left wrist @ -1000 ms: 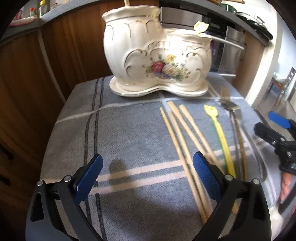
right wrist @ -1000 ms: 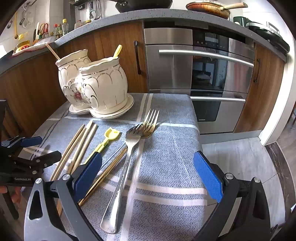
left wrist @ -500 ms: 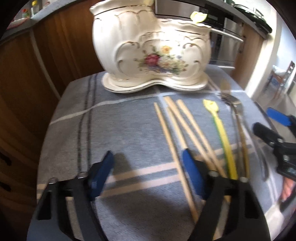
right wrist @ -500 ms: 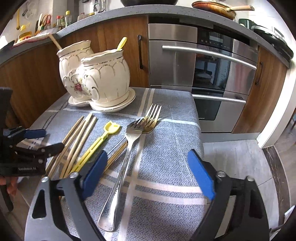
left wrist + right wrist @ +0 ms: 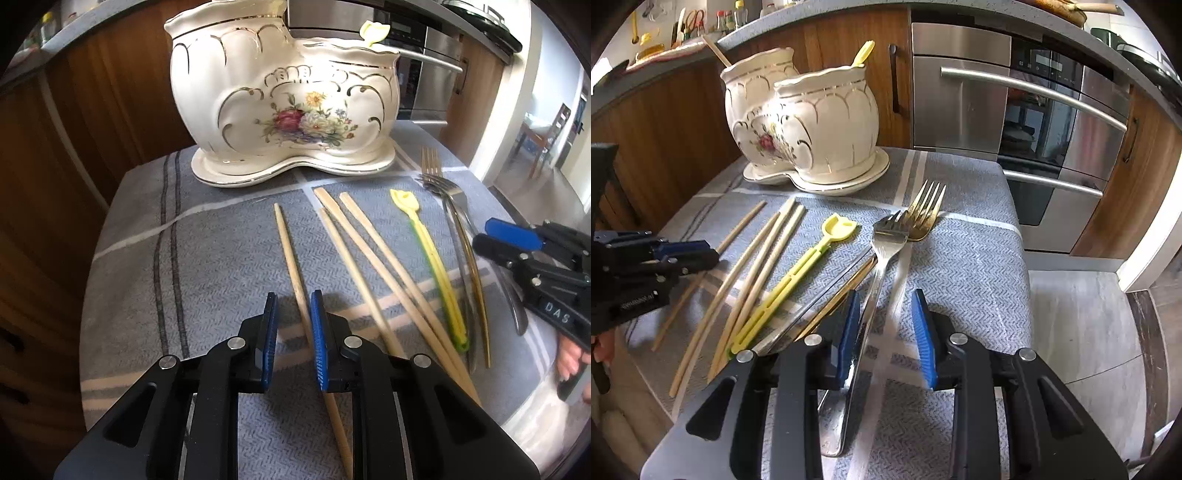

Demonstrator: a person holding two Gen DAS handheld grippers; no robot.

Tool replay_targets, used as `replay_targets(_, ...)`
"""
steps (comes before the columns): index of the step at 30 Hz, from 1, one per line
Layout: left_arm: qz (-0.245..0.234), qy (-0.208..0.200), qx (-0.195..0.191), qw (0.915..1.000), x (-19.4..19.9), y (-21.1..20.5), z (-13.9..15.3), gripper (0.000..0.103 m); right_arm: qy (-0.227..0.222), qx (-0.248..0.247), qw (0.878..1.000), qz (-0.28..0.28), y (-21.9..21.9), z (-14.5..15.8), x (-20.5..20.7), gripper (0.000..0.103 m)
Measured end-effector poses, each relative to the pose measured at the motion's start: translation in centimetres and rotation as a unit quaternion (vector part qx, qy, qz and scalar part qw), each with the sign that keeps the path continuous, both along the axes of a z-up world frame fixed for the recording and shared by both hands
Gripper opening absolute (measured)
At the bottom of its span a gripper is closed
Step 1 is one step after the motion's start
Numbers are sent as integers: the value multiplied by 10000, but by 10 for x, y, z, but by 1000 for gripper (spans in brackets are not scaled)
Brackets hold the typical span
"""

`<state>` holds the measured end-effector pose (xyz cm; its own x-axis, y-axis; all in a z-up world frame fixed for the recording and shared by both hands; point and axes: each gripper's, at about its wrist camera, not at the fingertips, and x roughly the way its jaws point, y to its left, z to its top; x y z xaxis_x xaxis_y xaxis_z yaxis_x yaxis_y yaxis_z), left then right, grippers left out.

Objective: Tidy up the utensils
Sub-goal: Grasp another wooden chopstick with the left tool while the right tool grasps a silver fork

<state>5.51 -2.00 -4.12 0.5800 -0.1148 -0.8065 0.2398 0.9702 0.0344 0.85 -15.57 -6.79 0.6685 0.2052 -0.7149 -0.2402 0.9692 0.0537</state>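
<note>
A cream floral two-pot ceramic holder stands at the table's far side, with a yellow utensil and a wooden stick in it. Several wooden chopsticks, a yellow plastic pick, a silver fork and a gold fork lie on the grey cloth. My left gripper has its jaws narrowed around the leftmost chopstick, a small gap still showing. My right gripper is partly closed with the silver fork's handle between its pads.
The grey striped cloth covers a small table with edges close on all sides. Wooden cabinets stand behind, and a steel oven stands to the right. Tiled floor lies beyond the table's right edge.
Both grippers have moved forward and down and narrowed their jaws, the left around the leftmost chopstick, the right around the silver fork's handle.
</note>
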Motion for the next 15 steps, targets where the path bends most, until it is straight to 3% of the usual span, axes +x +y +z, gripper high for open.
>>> replay_targets(5,41,-85,27,10000,6,-4,-1,20,57,-304,9995,83,8,1,11,25)
replay_targets(8,-29,-107,33,9999,6,-5,-2,20,150,-120,9995,246,5,0,17,15)
replay_targets(11,-160,-192,103,9996,4,-1,-2,8,121,-64,9996,241,2,-1,17,10)
replay_targets(15,-196,-205,12,9996,4,4,-2,5,119,141,9997,183,-5,-1,18,8)
